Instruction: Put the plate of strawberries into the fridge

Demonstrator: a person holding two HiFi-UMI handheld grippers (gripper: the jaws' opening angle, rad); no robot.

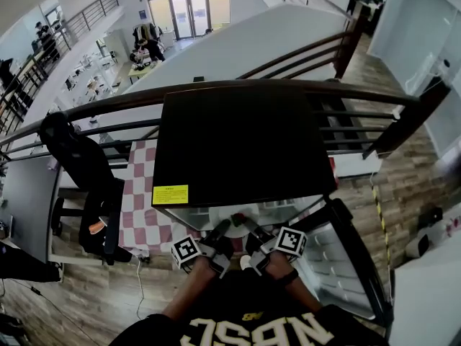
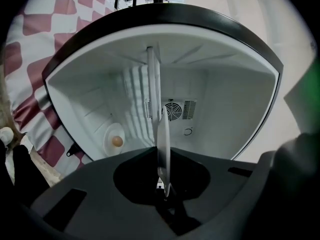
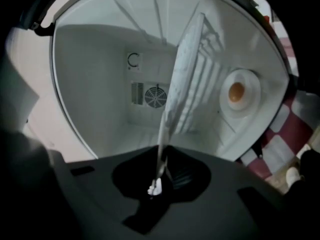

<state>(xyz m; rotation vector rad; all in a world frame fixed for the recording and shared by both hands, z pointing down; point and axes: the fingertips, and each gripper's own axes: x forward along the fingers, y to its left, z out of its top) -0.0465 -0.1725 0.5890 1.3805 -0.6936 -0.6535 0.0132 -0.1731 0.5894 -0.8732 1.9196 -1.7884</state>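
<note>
Here, a black fridge (image 1: pixel 238 143) stands open toward the person, its door (image 1: pixel 346 265) swung to the right and a checked cloth (image 1: pixel 137 193) low on its left. Across the white inside runs a thin clear shelf (image 2: pixel 159 129), level, its long edge side to side. Both gripper views see it edge-on, since each gripper is rolled onto its side. Left gripper (image 2: pixel 165 190): jaws pinched together on the shelf's front edge. Right gripper (image 3: pixel 159 176): likewise clamped on that edge, further right. Neither grips a plate. A white plate (image 2: pixel 113 130) lies flat on the fridge floor, under the shelf and apart from it, forward of and below both grippers. It is round, so no long axis to mind. It looms larger in the right gripper view, so the right gripper is likely nearer. On it, one round orange lump (image 2: pixel 117 141); cannot tell whether it is a strawberry. If this is the task's plate, it is in. Likely left: seat the shelf level above it, let go, shut the door.
</note>
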